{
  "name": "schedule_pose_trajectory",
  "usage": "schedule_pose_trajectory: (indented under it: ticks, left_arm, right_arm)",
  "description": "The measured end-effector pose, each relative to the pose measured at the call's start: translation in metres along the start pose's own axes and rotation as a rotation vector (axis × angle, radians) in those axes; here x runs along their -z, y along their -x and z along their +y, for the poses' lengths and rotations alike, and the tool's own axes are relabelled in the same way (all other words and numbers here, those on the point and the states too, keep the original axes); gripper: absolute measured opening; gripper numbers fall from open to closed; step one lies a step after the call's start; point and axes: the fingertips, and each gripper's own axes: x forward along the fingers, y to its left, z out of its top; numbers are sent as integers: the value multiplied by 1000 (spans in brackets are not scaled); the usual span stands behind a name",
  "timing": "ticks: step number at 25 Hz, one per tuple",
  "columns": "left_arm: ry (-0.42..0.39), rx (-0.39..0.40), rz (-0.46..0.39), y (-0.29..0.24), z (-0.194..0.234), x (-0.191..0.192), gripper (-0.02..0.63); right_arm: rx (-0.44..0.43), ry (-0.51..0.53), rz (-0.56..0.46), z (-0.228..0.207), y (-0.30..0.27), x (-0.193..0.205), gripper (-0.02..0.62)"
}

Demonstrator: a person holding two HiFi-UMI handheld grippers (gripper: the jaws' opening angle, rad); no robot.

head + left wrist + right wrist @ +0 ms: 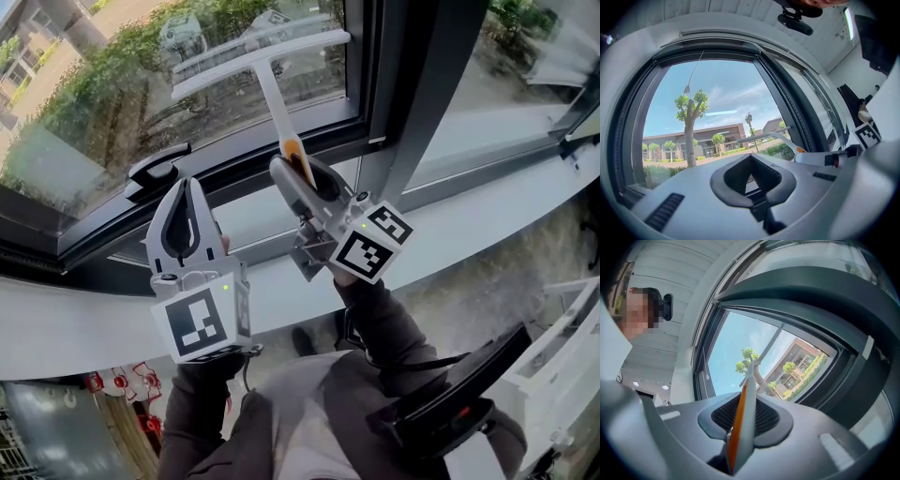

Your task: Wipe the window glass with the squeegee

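Squeegee [275,103] sits in the right gripper [298,176], whose jaws are clenched on the orange-trimmed end of its handle. That grip lets the blade reach up to the glass [112,103] with the T-bar lying across the pane, which looks to me like the setup for a pull stroke. Can't tell if the rubber actually touches the glass, though. Left gripper [187,208] is pinched closed on nothing and hangs beside it, near the latch [155,167], I guess just parked out of the way.
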Motion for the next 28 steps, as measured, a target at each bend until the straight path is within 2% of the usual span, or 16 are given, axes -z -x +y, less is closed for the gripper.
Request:
schedule_pose_trajectory:
  ticks: [14,17,22,28]
  left_arm:
    - [-6,26,29,-3,-13,12,0]
    - [5,15,12,-4,-13,14,0]
    - [-1,40,56,-5,-20,27,0]
    - [1,45,70,-6,-26,36,0]
  right_arm:
    - [32,-46,31,-15,18,24,74]
    - [40,-54,39,-19,22,29,73]
    - [50,-64,52,-25,29,38,72]
    - [65,-80,70,-33,38,50,72]
